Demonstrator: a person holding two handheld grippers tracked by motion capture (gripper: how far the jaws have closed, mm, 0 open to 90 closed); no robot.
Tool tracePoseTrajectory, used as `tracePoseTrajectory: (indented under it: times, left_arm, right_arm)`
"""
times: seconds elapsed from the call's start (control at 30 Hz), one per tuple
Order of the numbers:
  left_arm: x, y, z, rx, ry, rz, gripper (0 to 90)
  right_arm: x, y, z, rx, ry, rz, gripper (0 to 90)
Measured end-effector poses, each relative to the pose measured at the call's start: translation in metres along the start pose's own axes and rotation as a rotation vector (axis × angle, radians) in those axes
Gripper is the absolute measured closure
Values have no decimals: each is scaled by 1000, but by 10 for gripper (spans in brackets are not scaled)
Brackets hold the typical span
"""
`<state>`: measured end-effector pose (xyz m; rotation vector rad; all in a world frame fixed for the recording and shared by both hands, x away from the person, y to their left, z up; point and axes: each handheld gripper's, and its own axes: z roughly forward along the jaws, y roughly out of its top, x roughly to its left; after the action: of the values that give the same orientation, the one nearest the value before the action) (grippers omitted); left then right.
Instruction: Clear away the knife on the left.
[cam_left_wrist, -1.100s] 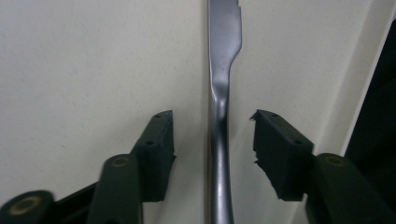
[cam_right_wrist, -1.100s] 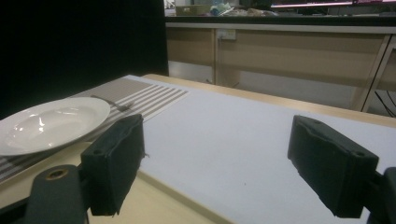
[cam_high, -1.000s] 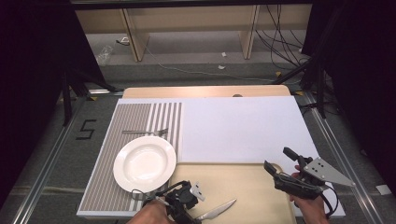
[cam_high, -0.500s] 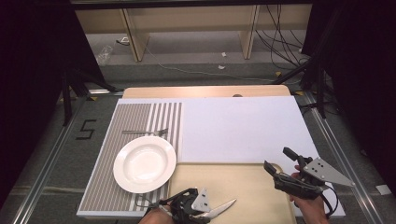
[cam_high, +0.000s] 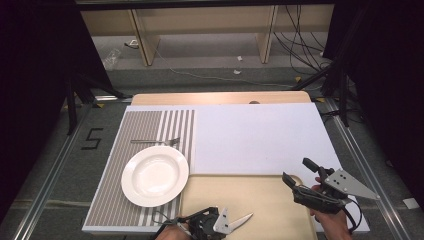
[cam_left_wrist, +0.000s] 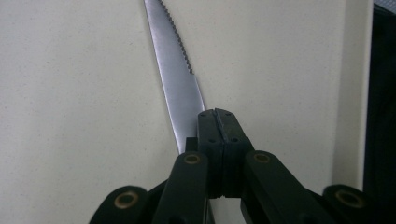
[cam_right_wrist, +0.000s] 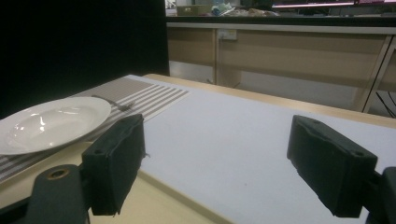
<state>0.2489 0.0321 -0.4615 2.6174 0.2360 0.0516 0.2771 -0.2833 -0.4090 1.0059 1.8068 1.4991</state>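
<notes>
At the bottom centre of the high view, the left gripper (cam_high: 222, 223) sits low over a beige board (cam_high: 260, 200), and a serrated knife (cam_high: 241, 220) pokes out from it toward the lower middle of the frame. In the left gripper view the two black jaws have just been closing and now stand pressed together, with the knife (cam_left_wrist: 176, 79) running from them up to the top centre of the frame, its toothed edge on the right. The blade emerges at the left side of the closed jaws; whether it is pinched between the pads or lies just beside them cannot be told. The knife lies flat on the beige board.

The right gripper (cam_high: 299, 176) hangs at the lower right of the high view, its jaws spread wide with nothing between them, above the right edge of the beige board. The right gripper view shows the same wide gap (cam_right_wrist: 215, 168), with a white mat (cam_right_wrist: 243, 140) stretching away beyond it.

A white plate (cam_high: 155, 176) rests on a striped placemat (cam_high: 115, 200) at the left of the worktop (cam_high: 220, 98). A fork (cam_high: 155, 141) lies on the stripes just above the plate.
</notes>
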Motion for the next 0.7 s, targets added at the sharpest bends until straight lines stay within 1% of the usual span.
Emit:
tracePoseTrajectory:
  times: [0.13, 0.2, 0.23, 0.3, 0.43, 0.5, 0.6, 0.63, 0.67, 0.7]
  left_arm:
    - [-1, 0, 2, 1, -2, 13, 890]
    - [-1, 0, 5, 20, 13, 15, 890]
    - [-1, 0, 5, 20, 13, 15, 890]
    - [2, -1, 6, 17, 8, 2, 890]
    - [4, -1, 5, 18, 22, -8, 890]
    - [6, -2, 5, 20, 41, -20, 891]
    - [9, -3, 4, 21, 48, -32, 891]
    - [13, -5, 3, 19, 56, -46, 891]
    - [13, -5, 3, 19, 56, -46, 891]
    - [14, -6, 2, 18, 62, -58, 891]
  right_arm:
    - [0, 0, 0, -1, 0, -1, 201]
    - [0, 0, 0, 1, -1, -1, 201]
    - [0, 0, 0, -1, -2, -2, 201]
    - [0, 0, 0, -2, -2, 2, 201]
    - [0, 0, 0, -3, -1, -1, 201]
    - [0, 0, 0, -2, -1, 0, 201]
    - [0, 0, 0, -3, 0, 1, 201]
    - [0, 0, 0, -2, -1, 3, 202]
    - [0, 0, 0, -2, -1, 3, 202]
    - [0, 0, 0, -2, -1, 3, 202]
